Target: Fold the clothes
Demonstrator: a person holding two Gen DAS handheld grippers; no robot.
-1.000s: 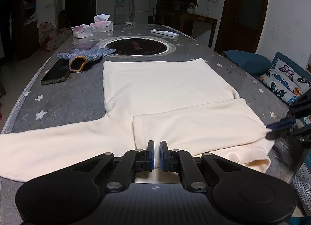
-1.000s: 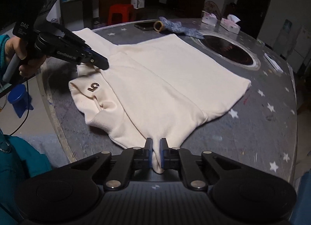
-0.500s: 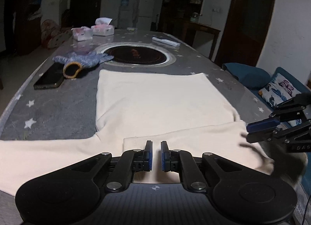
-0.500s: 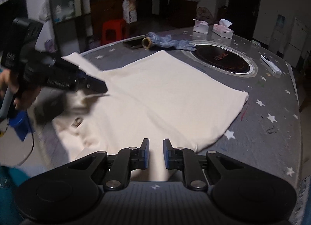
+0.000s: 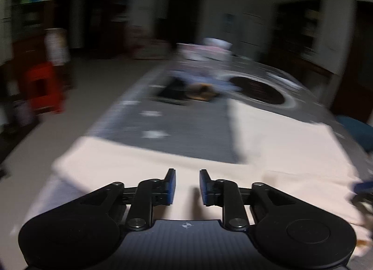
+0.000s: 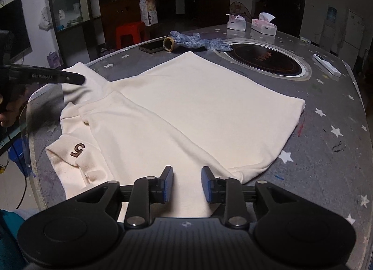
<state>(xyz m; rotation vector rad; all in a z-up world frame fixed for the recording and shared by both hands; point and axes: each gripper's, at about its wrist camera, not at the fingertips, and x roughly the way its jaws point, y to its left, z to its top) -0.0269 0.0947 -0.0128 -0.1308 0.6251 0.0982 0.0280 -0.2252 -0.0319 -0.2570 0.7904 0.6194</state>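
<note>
The right gripper (image 6: pixel 187 183) has just been opening; its blue ribbed pads stand apart over the soft cream sweatshirt (image 6: pixel 186 111), pressing on nothing. Left of them a folded sleeve shows a brown "5" (image 6: pixel 78 150). The left gripper (image 5: pixel 187 187) has likewise just been opening, over the other sleeve; its view is blurred. Beyond lies the grey starred table (image 6: pixel 326 153), with a knitted glove (image 6: pixel 198 41)

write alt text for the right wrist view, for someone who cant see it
A cream shirt lies partly folded on a grey star-print table, a "5" patch on the sleeve nearest the camera. The right gripper hovers open over its near edge; the left gripper reaches in over the far sleeve.
</note>
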